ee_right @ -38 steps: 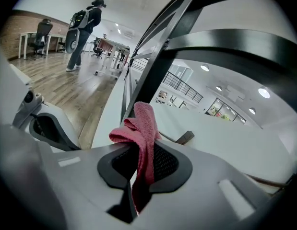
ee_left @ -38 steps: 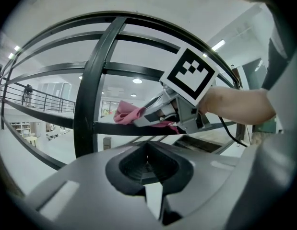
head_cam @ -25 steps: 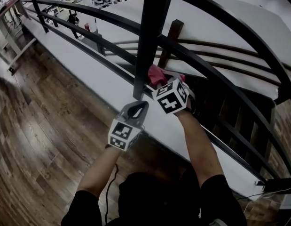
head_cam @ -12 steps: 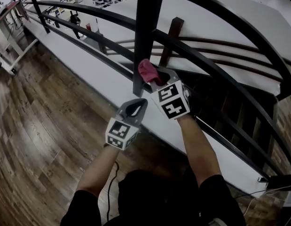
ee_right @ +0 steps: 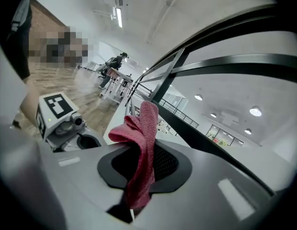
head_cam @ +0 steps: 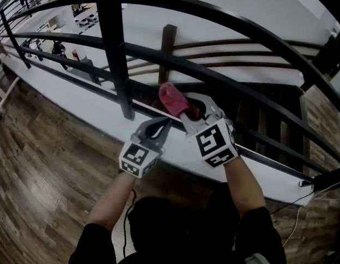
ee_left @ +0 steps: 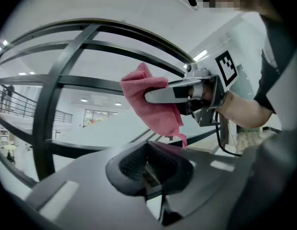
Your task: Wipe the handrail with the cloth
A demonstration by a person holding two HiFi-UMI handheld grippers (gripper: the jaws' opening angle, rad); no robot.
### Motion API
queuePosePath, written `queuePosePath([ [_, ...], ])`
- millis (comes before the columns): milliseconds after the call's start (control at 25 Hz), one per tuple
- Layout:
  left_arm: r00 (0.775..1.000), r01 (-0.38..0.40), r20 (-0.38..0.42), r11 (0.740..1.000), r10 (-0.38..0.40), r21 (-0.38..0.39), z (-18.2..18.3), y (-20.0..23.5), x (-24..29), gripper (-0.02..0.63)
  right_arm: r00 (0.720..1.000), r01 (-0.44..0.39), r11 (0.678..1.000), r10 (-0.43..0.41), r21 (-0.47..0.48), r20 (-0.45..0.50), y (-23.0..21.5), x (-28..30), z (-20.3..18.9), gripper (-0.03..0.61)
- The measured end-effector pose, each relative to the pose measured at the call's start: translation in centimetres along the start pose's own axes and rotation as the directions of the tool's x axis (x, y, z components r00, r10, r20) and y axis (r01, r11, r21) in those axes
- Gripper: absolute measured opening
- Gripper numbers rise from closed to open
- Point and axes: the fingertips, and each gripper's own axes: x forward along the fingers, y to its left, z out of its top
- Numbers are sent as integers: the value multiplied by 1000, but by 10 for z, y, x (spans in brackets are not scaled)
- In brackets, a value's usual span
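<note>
A pink cloth sticks up from my right gripper, which is shut on it. The cloth hangs just in front of the black handrail's lower bars, right of a black upright post; I cannot tell whether it touches a bar. The top rail curves above. In the right gripper view the cloth is bunched between the jaws of the right gripper. My left gripper sits close by on the left, shut with nothing in it. The left gripper view shows the cloth ahead of the left gripper.
Wooden flooring lies on my side of the railing. A white ledge runs under the railing, and a lower hall with desks and a dark stair lies beyond it. A cable trails at the right.
My right gripper has moved to the right, away from the upright post, with the cloth still in it. The left gripper has followed beside it, still shut.
</note>
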Motion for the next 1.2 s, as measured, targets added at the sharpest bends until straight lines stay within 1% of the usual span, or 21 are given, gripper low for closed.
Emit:
queuePosePath([
  [80,995,102,1,994,-102,24,4,-37,21,0,999,38,999,-38,-27,-25,-12,-41,-24,51],
  [120,987,164,-6,986,-163,33,4,-60,34,0,997,67,997,-69,-35,-43,-18,-65,-39,51],
  [160,973,230,-14,973,-229,38,1,-84,47,0,993,100,994,-102,-39,-59,-24,-90,-54,51],
  [200,955,298,-21,954,-297,38,-2,-111,60,0,989,131,991,-133,-38,-70,-30,-117,-69,51],
  [280,907,422,-35,905,-421,46,-6,-168,85,0,981,170,985,-172,-29,-84,-39,-169,-99,51],
  [360,853,522,-54,849,-519,80,-8,-227,108,0,973,199,980,-200,-22,-110,-49,-218,-131,51],
  [480,771,636,-95,760,-629,129,-16,-307,136,0,953,254,967,-250,0,-171,-65,-281,-181,51],
  [560,717,697,-118,706,-687,124,-24,-350,153,0,939,278,960,-270,12,-213,-72,-318,-213,51],
  [600,697,717,-123,689,-706,105,-29,-367,161,0,932,288,957,-276,19,-234,-73,-336,-227,51],
  [640,687,726,-121,683,-716,80,-32,-381,170,0,926,299,954,-283,26,-251,-74,-352,-240,51],
  [720,683,728,-110,685,-722,24,-38,-405,187,0,911,330,943,-307,40,-276,-79,-380,-263,51],
  [760,676,733,-110,681,-728,0,-41,-419,193,0,903,346,937,-320,45,-287,-82,-394,-273,51],
  [800,663,744,-116,668,-740,-12,-44,-436,199,0,895,362,931,-332,51,-298,-84,-407,-283,51],
  [920,602,795,-140,606,-786,14,-53,-489,209,0,871,403,912,-359,71,-336,-88,-444,-313,51],
  [960,588,805,-144,593,-796,15,-55,-504,213,0,863,415,906,-365,79,-350,-88,-454,-324,51],
  [1040,574,814,-137,581,-807,-12,-61,-530,224,0,845,439,894,-375,93,-381,-86,-473,-347,51],
  [1120,569,815,-128,577,-812,-42,-68,-551,234,0,823,462,882,-386,94,-416,-85,-489,-371,51],
  [1200,566,815,-124,576,-815,-66,-76,-568,242,0,795,486,870,-401,82,-455,-84,-504,-396,51],
])
